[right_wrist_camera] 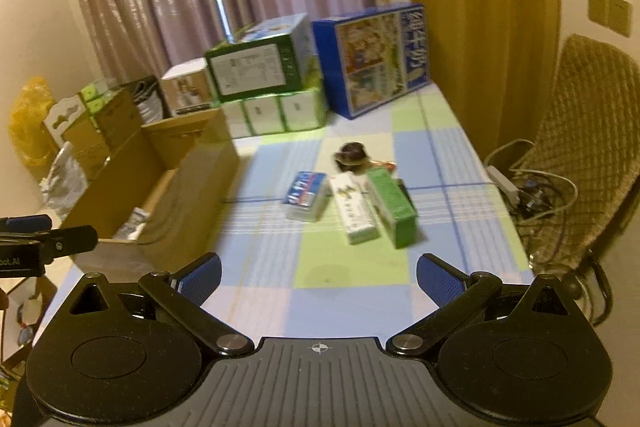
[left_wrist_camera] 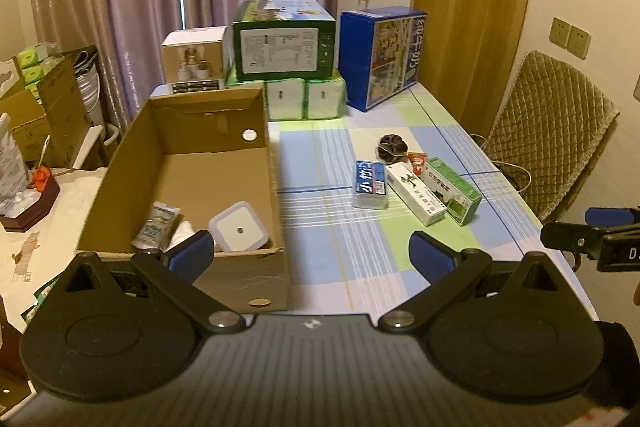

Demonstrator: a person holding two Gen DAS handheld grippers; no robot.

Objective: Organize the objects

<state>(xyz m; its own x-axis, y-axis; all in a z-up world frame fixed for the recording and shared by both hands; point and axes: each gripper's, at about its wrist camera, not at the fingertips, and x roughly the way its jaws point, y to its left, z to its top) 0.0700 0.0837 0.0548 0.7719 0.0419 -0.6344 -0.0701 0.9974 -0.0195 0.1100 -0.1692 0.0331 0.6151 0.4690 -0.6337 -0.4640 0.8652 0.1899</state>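
Blue-labelled clear box [left_wrist_camera: 370, 185] reads "小竹", at one o'clock of the open cardboard box [left_wrist_camera: 192, 163]. Left gripper [left_wrist_camera: 310, 255] and right gripper [right_wrist_camera: 319, 279] both spread, empty.

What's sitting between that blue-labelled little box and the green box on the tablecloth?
A long white carton lies between the blue-labelled box and the green box, close beside both. The left wrist view shows it clearly.

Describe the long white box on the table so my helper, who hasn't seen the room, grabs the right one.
On the checked tablecloth, right of the open cardboard box, lies a row of three small packs. The long white box is the middle one, between a blue-labelled pack and a green box. It alone is white and slim, with a green mark on top.
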